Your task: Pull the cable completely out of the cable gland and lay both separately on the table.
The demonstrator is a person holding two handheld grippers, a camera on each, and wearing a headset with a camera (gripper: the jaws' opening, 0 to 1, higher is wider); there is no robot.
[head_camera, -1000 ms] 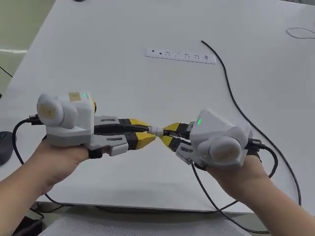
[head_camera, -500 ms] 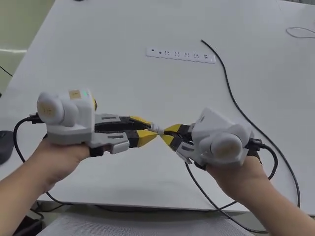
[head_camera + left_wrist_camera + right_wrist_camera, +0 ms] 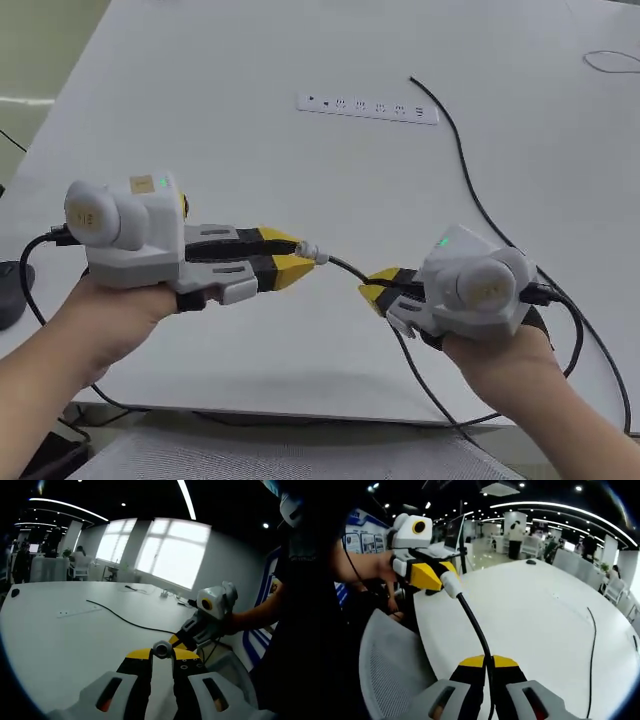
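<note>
My left gripper [image 3: 300, 258] is shut on a small white cable gland [image 3: 310, 252], held above the white table [image 3: 200, 120] near its front edge. A black cable [image 3: 345, 268] runs out of the gland, down and to the right, into my right gripper [image 3: 372, 290], which is shut on it. In the left gripper view the gland [image 3: 162, 648] sits between the yellow tips of the left gripper [image 3: 162, 655], with the right gripper [image 3: 186, 636] just beyond. In the right gripper view the cable [image 3: 472, 620] rises from the right gripper [image 3: 488, 661] to the gland [image 3: 450, 584].
A white power strip [image 3: 368, 109] lies at the table's far middle. A second long black cable [image 3: 480, 215] curves from it down the right side. A dark mouse [image 3: 8, 295] sits off the left edge. A grey mesh chair [image 3: 385, 680] stands at the front edge.
The grippers have moved apart: the right one drew back to the right and lower, and a longer stretch of black cable now shows between it and the gland.
</note>
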